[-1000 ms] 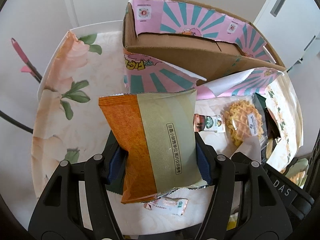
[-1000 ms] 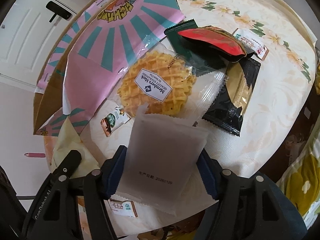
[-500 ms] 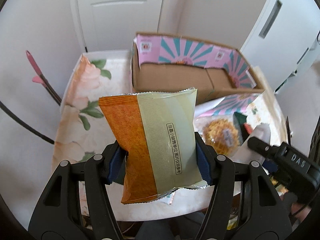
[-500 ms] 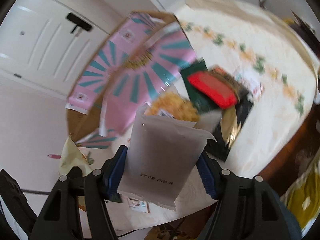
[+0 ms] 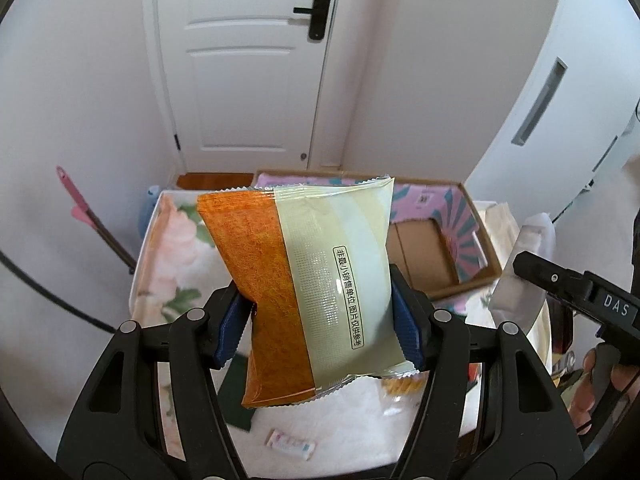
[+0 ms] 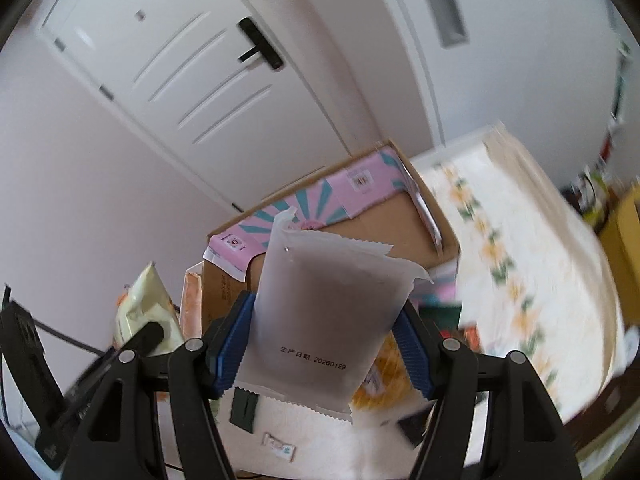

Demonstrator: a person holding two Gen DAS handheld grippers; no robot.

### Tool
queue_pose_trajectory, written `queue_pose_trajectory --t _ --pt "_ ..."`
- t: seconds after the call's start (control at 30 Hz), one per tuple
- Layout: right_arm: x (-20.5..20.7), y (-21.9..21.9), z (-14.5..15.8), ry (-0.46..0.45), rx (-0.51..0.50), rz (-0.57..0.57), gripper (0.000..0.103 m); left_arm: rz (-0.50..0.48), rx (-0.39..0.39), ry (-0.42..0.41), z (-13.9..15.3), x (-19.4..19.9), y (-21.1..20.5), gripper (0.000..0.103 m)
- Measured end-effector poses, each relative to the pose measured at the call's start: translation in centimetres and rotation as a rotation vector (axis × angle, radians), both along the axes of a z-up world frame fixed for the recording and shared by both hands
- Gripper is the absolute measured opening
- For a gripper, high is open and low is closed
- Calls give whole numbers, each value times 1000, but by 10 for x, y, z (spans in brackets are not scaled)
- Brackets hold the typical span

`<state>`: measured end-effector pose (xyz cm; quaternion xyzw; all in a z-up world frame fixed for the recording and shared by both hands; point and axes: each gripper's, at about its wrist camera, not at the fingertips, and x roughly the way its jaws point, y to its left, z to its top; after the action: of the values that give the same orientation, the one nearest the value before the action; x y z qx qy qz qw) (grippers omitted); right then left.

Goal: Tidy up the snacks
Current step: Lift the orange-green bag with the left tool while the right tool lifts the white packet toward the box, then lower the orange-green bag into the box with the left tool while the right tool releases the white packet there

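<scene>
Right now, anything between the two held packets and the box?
Nothing visible. The orange packet and the frosted packet hang above the table, and the box beyond them is open-topped, its visible interior bare.

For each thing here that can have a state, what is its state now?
Left gripper: shut on the orange and cream packet.
Right gripper: shut on the frosted white packet.
Cardboard box: open, flaps up.
Door: closed.
</scene>
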<state>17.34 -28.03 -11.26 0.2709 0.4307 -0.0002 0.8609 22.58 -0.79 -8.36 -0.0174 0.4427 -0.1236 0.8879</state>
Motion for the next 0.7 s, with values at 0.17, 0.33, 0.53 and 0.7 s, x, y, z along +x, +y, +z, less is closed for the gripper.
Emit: queue_pose_trajectory --t 0.17,0.33,0.53,0.7 --pt "38 -19 5 0 -43 126 63 25 10 7 -1 37 -36 60" --pt "79 -36 -2 24 -98 233 63 34 30 63 -19 75 -69 60" --pt "108 -40 -26 59 -137 328 63 37 64 173 -58 108 -84 60" --pt "123 -35 -51 90 -146 383 63 22 116 255 -99 128 -94 60"
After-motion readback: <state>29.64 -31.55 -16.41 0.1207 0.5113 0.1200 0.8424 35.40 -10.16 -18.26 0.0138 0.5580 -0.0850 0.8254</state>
